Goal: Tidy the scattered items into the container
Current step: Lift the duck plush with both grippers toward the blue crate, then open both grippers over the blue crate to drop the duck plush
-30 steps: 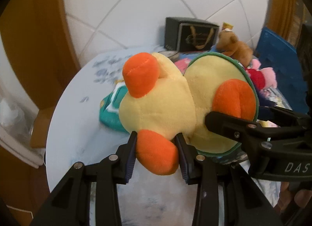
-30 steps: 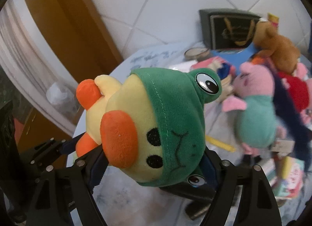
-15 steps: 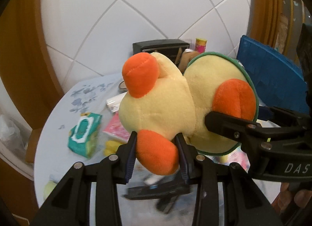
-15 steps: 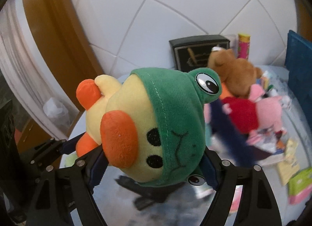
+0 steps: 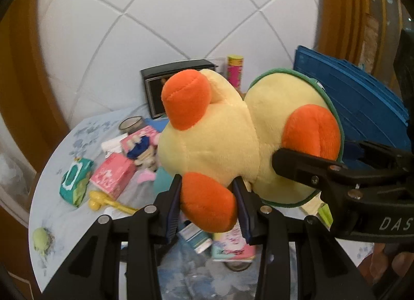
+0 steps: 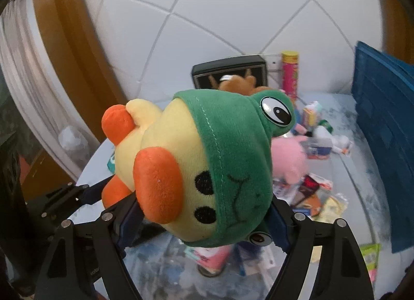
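A yellow duck plush (image 5: 227, 142) with orange feet and a green frog hood (image 6: 233, 155) hangs in the air above the table, held by both grippers. My left gripper (image 5: 208, 203) is shut on one orange foot. My right gripper (image 6: 204, 218) is shut on the plush's hooded head; it also shows in the left wrist view (image 5: 323, 170) at the right. A blue container (image 5: 362, 103) stands at the right of the table, also in the right wrist view (image 6: 385, 129).
The round pale table (image 5: 64, 222) carries scattered items: a green wipes pack (image 5: 75, 178), a pink box (image 5: 113, 174), a yellow spoon (image 5: 108, 201), a pink plush (image 6: 287, 155), a brown bear (image 6: 238, 84), a black box (image 6: 230, 72) and a pink-yellow tube (image 6: 289, 72).
Both grippers have lifted the plush higher and back from the table, so more of the table and the blue container shows below. The grips on the plush are unchanged.
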`<act>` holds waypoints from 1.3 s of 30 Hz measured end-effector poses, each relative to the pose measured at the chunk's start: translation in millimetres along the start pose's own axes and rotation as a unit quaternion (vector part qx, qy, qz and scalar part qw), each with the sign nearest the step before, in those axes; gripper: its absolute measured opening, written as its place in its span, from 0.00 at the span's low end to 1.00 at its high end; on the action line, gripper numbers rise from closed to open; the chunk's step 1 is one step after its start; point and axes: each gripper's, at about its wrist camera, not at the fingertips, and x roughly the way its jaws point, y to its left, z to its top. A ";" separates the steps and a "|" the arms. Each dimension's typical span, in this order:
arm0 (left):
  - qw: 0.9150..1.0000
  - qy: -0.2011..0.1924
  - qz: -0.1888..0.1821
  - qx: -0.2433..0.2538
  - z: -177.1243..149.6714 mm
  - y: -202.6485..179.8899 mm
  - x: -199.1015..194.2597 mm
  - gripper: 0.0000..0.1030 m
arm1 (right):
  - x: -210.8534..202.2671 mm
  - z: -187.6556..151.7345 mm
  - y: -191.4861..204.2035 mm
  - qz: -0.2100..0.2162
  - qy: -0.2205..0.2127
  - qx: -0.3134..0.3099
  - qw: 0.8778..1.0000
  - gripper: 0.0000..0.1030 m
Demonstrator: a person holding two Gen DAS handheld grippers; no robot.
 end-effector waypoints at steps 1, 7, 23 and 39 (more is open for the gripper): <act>1.000 -0.001 -0.003 0.005 2.9 -7.4 2.0 0.36 | -3.3 -0.1 -7.7 -0.001 -0.002 0.006 1.000 0.79; 0.999 -0.011 -0.032 0.034 23.6 -50.5 10.6 0.36 | -26.6 5.8 -48.4 -0.029 -0.019 0.028 0.999 0.79; 0.989 -0.099 -0.082 0.069 144.3 -256.3 3.9 0.36 | -157.9 70.0 -217.7 -0.077 -0.116 0.031 0.990 0.79; 0.985 -0.026 -0.110 0.128 199.2 -503.3 36.9 0.36 | -271.4 69.0 -444.1 -0.136 -0.120 0.089 0.979 0.80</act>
